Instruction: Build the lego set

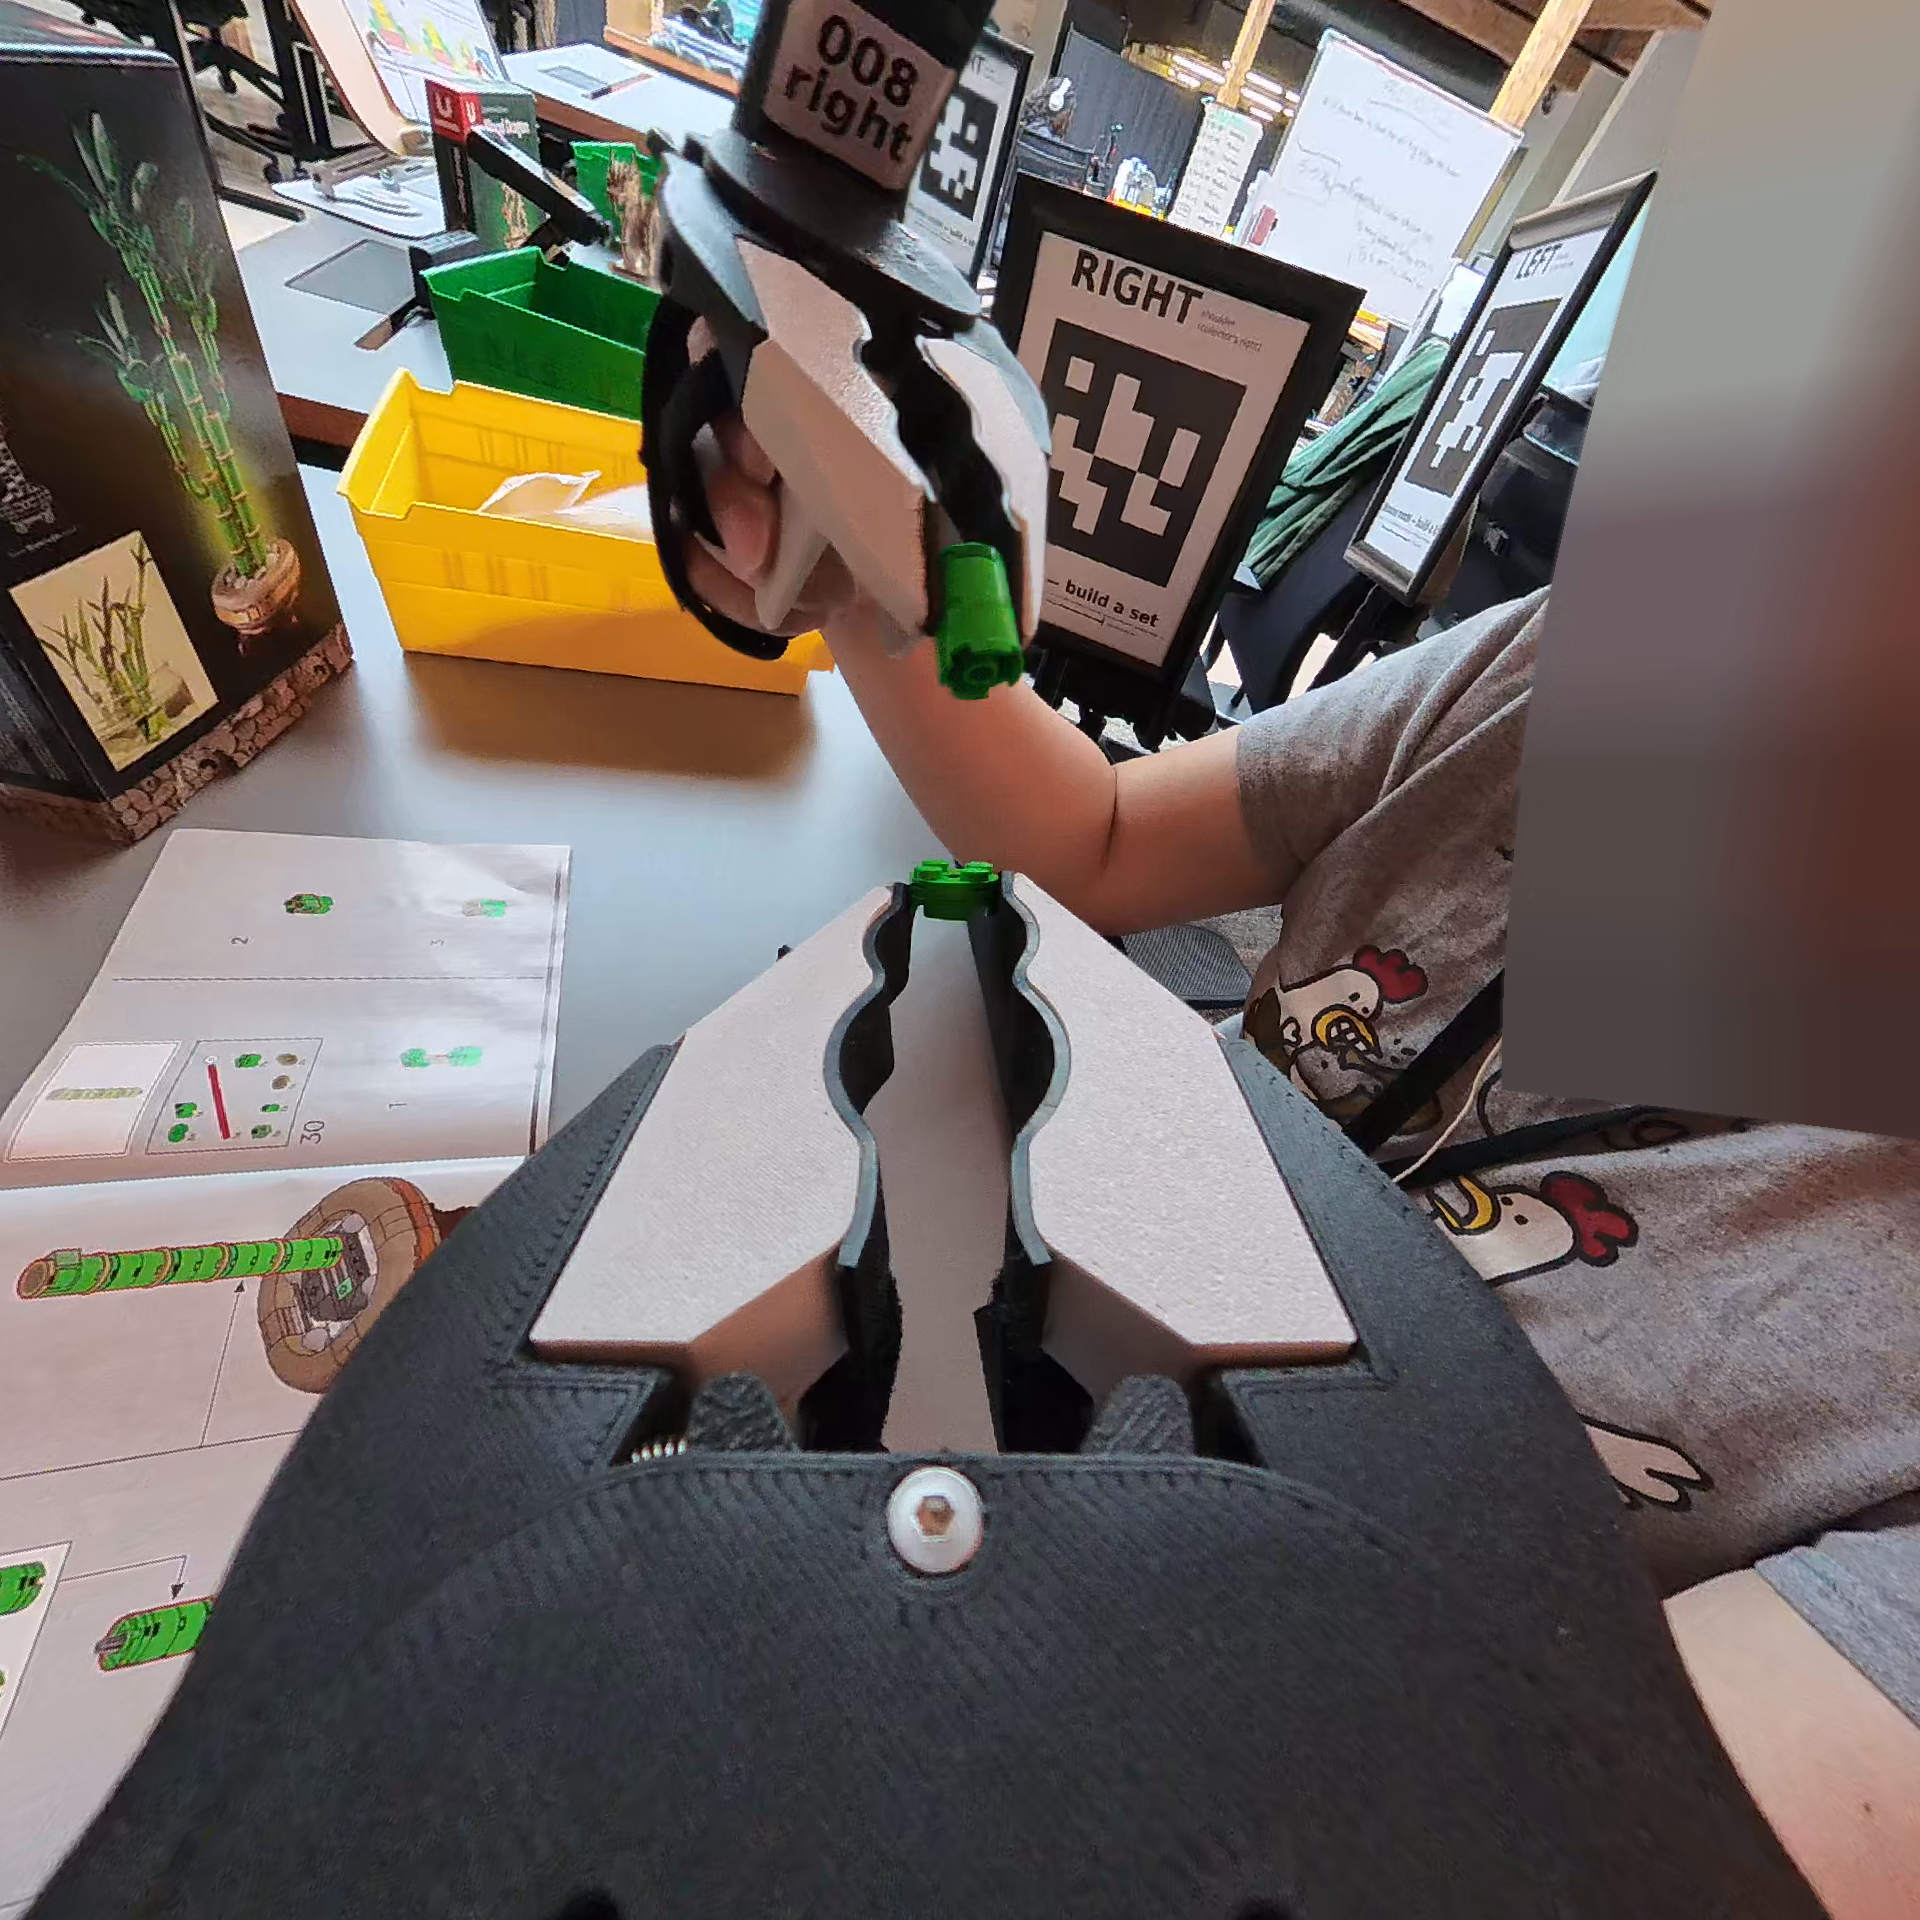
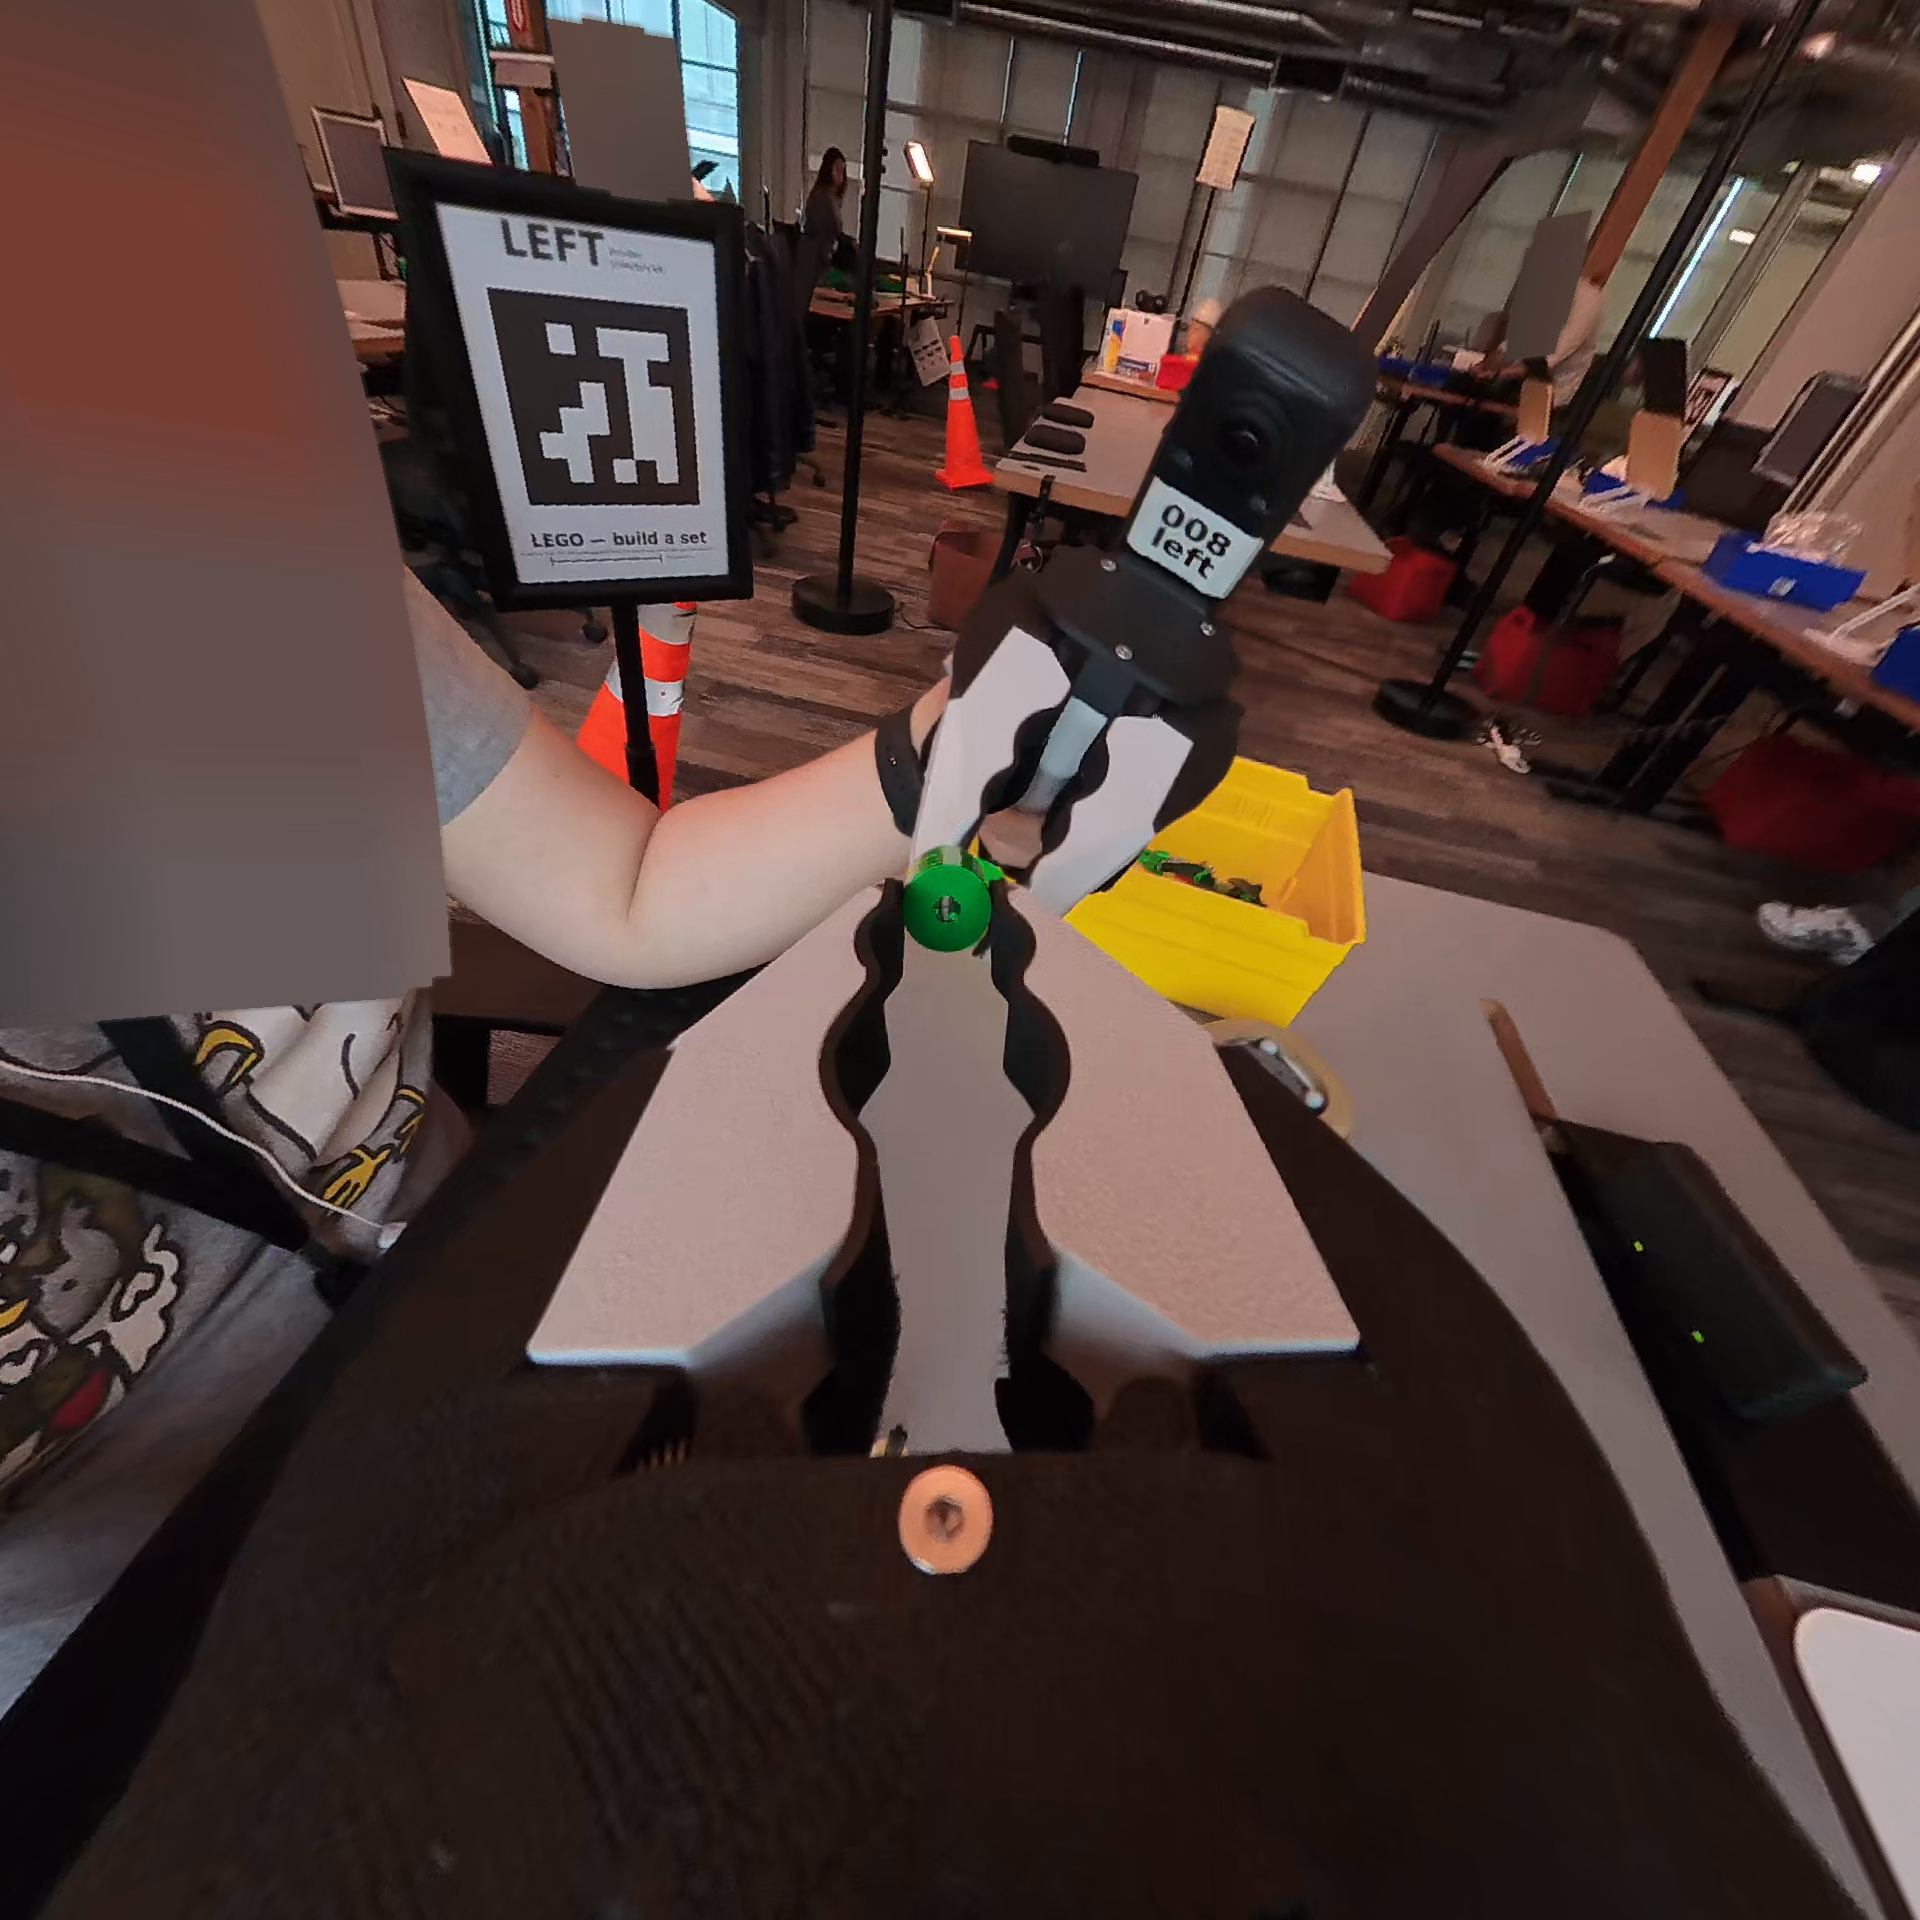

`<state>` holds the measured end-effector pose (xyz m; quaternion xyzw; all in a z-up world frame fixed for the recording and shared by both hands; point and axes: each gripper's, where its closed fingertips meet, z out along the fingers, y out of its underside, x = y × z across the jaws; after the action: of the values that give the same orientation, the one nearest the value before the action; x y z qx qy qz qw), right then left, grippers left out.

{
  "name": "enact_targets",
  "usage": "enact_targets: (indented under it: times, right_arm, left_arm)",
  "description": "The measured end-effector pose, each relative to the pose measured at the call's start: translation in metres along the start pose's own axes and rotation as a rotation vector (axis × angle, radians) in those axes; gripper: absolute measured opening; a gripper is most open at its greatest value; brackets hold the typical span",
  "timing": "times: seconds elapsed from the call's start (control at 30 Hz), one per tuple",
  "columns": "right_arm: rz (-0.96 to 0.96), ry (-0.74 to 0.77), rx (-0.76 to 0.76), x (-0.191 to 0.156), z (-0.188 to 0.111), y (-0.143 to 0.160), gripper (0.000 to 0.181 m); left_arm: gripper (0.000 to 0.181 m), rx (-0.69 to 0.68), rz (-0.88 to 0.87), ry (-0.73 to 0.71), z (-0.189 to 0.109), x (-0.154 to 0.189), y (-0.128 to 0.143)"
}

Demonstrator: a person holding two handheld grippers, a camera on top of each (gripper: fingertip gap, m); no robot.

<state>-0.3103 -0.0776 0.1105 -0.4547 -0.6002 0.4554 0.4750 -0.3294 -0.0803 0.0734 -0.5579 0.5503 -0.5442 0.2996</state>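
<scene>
My left gripper [image 1: 954,909] is shut on a small flat green round piece [image 1: 954,885] pinched at its fingertips. My right gripper [image 1: 982,623] hangs above and beyond it, pointing down, shut on a green round cylinder brick [image 1: 971,613]. In the right wrist view my right gripper [image 2: 945,930] holds that cylinder [image 2: 943,904] end-on, its centre hole facing me. The left gripper [image 2: 992,875] is right behind it, tips almost touching the cylinder. The flat piece [image 2: 995,869] is mostly hidden behind the cylinder. The two pieces are apart.
On the table stand a yellow bin [image 1: 540,592], a green bin [image 1: 540,322] and the set's box [image 1: 135,416]. The open instruction booklet [image 1: 312,1039] lies at the left. Another yellow bin [image 2: 1226,935], a tape roll [image 2: 1288,1060] and a black device [image 2: 1704,1278] are on the right. Framed marker signs [image 1: 1153,436] stand behind. Left tips to right tips: about 5 cm.
</scene>
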Motion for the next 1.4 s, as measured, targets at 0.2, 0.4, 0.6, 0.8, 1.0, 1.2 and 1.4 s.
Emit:
enact_targets:
  times: [0.2, 0.4, 0.6, 0.8, 1.0, 1.2, 1.4]
  right_arm:
    - [-0.027, 0.032, 0.008, 0.001, -0.001, -0.005, 0.015]
    - [-0.009, 0.223, -0.009, 0.038, -0.010, 0.003, 0.015]
    - [-0.056, 0.579, -0.179, 0.092, -0.034, 0.031, 0.015]
    - [-0.070, 0.644, -0.246, 0.101, -0.035, 0.041, 0.015]
    - [-0.096, 0.686, -0.306, 0.105, -0.037, 0.047, 0.015]
    - [-0.098, 0.695, -0.315, 0.105, -0.038, 0.048, 0.015]
    - [-0.095, 0.678, -0.302, 0.103, -0.036, 0.046, 0.015]
  left_arm:
    - [0.014, 0.047, -0.001, -0.029, -0.008, -0.004, -0.007]
    - [0.015, 0.102, -0.152, -0.238, -0.028, -0.049, -0.007]
    - [0.015, 0.253, -0.404, -0.376, -0.060, -0.108, 0.006]
    - [0.015, 0.289, -0.435, -0.391, -0.069, -0.118, 0.009]
    - [0.015, 0.311, -0.415, -0.403, -0.072, -0.115, 0.003]
    - [0.015, 0.310, -0.408, -0.400, -0.073, -0.112, 0.002]
    - [0.014, 0.335, -0.380, -0.310, -0.068, -0.099, -0.007]
